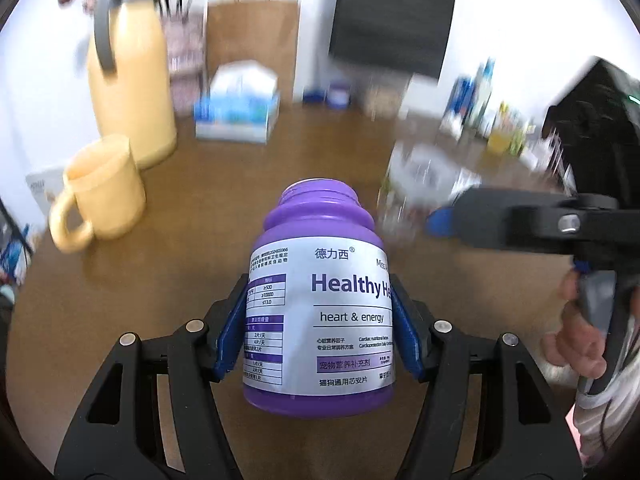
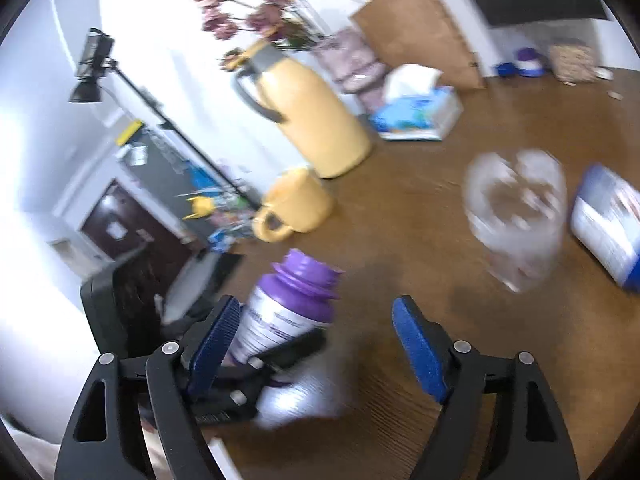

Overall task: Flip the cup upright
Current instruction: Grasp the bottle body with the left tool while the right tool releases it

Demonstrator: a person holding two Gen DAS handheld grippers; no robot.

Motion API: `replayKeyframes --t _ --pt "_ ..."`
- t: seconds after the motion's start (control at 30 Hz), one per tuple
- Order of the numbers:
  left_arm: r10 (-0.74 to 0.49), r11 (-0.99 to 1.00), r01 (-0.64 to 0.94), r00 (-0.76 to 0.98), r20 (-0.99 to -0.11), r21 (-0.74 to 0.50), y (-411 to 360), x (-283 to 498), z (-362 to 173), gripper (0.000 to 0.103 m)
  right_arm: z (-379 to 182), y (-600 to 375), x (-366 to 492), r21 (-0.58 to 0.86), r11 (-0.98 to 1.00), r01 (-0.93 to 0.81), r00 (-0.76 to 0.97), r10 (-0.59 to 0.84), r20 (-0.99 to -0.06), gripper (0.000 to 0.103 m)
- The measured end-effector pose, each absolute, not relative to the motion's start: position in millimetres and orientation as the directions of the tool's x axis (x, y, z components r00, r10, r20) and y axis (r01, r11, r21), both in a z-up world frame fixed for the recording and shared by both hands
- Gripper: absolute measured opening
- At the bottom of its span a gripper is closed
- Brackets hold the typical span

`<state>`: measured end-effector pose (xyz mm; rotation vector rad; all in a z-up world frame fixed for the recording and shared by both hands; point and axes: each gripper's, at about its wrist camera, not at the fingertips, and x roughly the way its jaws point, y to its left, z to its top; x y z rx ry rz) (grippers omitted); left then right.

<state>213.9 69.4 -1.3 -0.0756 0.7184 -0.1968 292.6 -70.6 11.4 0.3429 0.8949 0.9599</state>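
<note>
My left gripper (image 1: pixel 318 330) is shut on a purple supplement bottle (image 1: pixel 320 308) with a white label, open neck pointing away, held above the brown table (image 1: pixel 208 264). The bottle also shows in the right wrist view (image 2: pixel 288 308), clamped by the left gripper. A yellow mug (image 1: pixel 102 194) stands upright, mouth up, at the left; it also shows in the right wrist view (image 2: pixel 296 204). My right gripper (image 2: pixel 316 344) is open and empty, and it appears in the left wrist view (image 1: pixel 440 220) at the right. A clear plastic cup (image 2: pixel 516 212) shows blurred ahead of it.
A tall yellow thermos (image 1: pixel 128 80) stands behind the mug. A tissue box (image 1: pixel 236 112), a brown paper bag (image 1: pixel 252 40) and small bottles (image 1: pixel 484 96) line the back. A blue-and-white packet (image 2: pixel 608 228) lies right of the clear cup.
</note>
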Motion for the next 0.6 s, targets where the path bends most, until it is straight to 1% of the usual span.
replayKeyframes --t 0.07,0.13,0.23,0.27,0.3,0.33,0.43,0.5,0.57,0.6 --pt "-0.214 0.977 0.167 0.796 -0.567 -0.134 70 213 17 0.059 23 -52 306 0.610 0.545 -0.575 0.220 0.821 -0.526 0.083" --pt "-0.205 0.979 0.164 0.826 -0.525 -0.124 70 218 28 0.059 32 -37 322 0.637 0.493 -0.593 0.161 0.847 -0.506 0.083" --pt "-0.192 0.981 0.159 0.858 -0.477 -0.109 70 229 36 0.059 39 -25 347 0.659 0.455 -0.599 0.130 0.867 -0.480 0.083" --pt "-0.190 0.982 0.156 0.864 -0.466 -0.111 71 233 37 0.059 42 -22 353 0.664 0.444 -0.602 0.125 0.874 -0.471 0.080" --pt "-0.188 0.982 0.152 0.864 -0.468 -0.114 72 239 37 0.059 45 -19 360 0.665 0.418 -0.619 0.111 0.885 -0.453 0.074" --pt "-0.187 0.982 0.147 0.862 -0.471 -0.120 73 247 37 0.060 49 -17 364 0.649 0.423 -0.632 0.115 0.880 -0.461 0.068" --pt "-0.190 0.980 0.138 0.870 -0.455 -0.144 81 265 38 0.060 59 -3 377 0.561 0.442 -0.699 0.156 0.861 -0.484 0.068" --pt "-0.204 0.975 0.138 0.862 -0.464 -0.173 83 278 38 0.060 64 5 382 0.475 0.473 -0.742 0.196 0.830 -0.522 0.068" --pt "-0.207 0.973 0.130 0.855 -0.476 -0.189 88 295 35 0.060 68 17 384 0.326 0.493 -0.807 0.258 0.790 -0.556 0.068" --pt "-0.200 0.975 0.125 0.856 -0.476 -0.186 89 300 34 0.060 68 18 385 0.284 0.488 -0.825 0.274 0.786 -0.555 0.068"
